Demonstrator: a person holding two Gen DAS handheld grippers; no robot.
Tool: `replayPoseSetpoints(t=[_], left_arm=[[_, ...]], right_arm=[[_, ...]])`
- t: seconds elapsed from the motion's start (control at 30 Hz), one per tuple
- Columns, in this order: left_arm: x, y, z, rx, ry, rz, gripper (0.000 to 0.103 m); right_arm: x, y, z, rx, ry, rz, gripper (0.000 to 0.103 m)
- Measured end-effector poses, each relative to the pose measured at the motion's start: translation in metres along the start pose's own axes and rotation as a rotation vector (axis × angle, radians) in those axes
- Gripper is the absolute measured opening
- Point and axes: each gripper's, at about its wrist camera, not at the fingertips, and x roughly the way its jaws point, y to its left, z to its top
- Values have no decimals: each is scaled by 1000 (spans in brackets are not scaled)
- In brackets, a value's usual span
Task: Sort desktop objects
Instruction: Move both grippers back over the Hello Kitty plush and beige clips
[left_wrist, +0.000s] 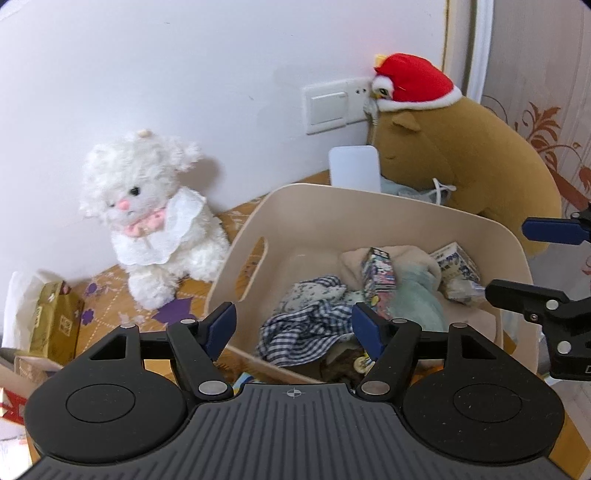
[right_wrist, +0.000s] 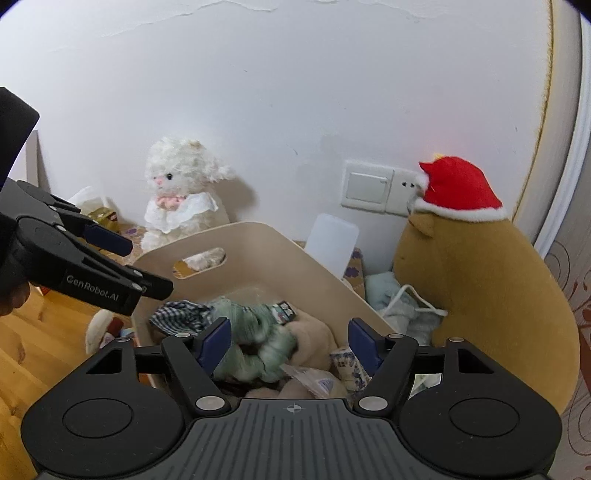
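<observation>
A beige bin (left_wrist: 369, 221) stands on the patterned desk, holding a blue checked cloth (left_wrist: 306, 332), a green fluffy item (left_wrist: 417, 295), a beige cloth and two small printed boxes (left_wrist: 378, 280) (left_wrist: 456, 264). My left gripper (left_wrist: 293, 317) hangs open over the bin's near rim above the checked cloth, with nothing between its pads. It also shows at the left of the right wrist view (right_wrist: 149, 267). My right gripper (right_wrist: 288, 328) is open above the green fluffy item (right_wrist: 258, 339), gripping nothing. The left wrist view catches it at the bin's right side (left_wrist: 506, 256).
A white plush animal (left_wrist: 155, 221) sits against the wall left of the bin. A brown plush (left_wrist: 461, 166) in a red hat leans behind the bin on the right, beside a white container (left_wrist: 354, 166). A gold box (left_wrist: 55, 321) stands at the far left.
</observation>
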Motion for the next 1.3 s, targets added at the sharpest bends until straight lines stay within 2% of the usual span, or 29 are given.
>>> replayPoseSetpoints(t=[0.13,0.47,0.63,1.0,1.3], left_arm=[[-9,14,-8,-21,-2,17,71],[-23,59,-35,-91,24,58,71],[-30,76,-52,-114,21,70,71],[-35,103,-93,-150,67,67,71],[-23,106,-119,-139,117,42,71]], right_arm=[[-7,12,5,-11,-19,7,78],[-28,59,16,-116,-58,49,78],[-35,81,14,-151,-50,66,78],[-40,125,-10,-186,-11,81,78],[-33,145,-42,-162,46,59,78]])
